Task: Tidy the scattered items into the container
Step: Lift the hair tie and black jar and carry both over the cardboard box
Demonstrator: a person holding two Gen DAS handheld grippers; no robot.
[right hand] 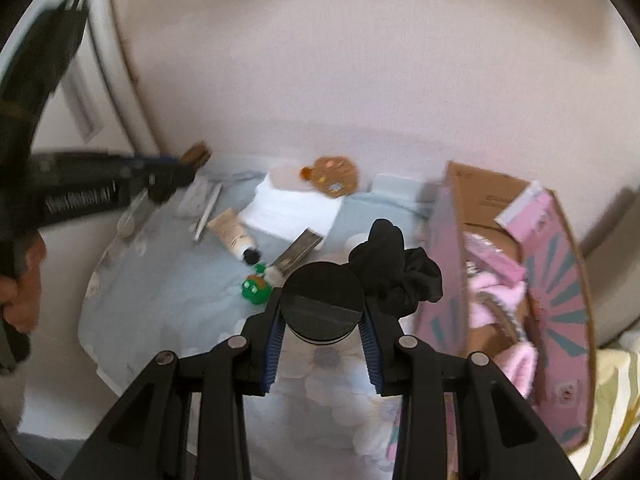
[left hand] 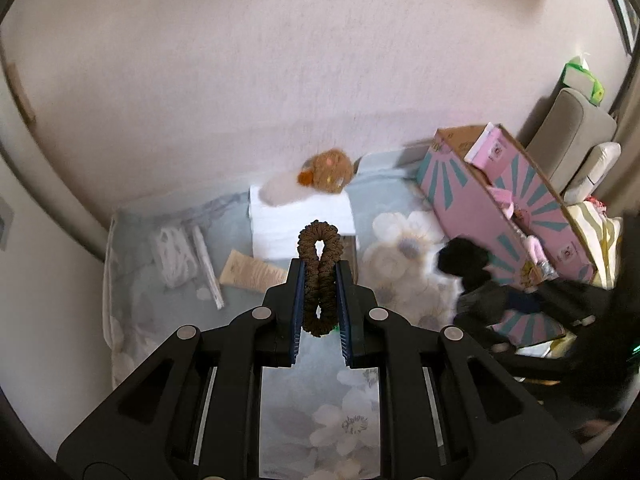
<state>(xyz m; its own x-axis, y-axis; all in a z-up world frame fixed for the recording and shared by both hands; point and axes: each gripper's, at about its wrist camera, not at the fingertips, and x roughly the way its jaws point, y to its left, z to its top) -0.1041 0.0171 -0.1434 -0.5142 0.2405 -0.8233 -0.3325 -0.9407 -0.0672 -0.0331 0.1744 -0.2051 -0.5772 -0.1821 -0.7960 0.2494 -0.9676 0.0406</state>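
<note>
Left gripper (left hand: 320,280) clamped tight on a brown scrunchie (left hand: 320,280), pinched into a figure-eight, held above the floral bedspread (left hand: 360,420). Right gripper (right hand: 323,312) partly closed around a black round-lidded jar (right hand: 323,300), gripped at its sides, raised over the bed. Pink cardboard box (right hand: 560,280) open at the right, pink items inside. Scattered on the bed: black cloth (right hand: 396,276), green frog toy (right hand: 254,290), cream tube (right hand: 232,232), white folded towel (right hand: 292,208).

Brown scrunchie (left hand: 320,276), pink-teal box (right hand: 560,300)
</note>
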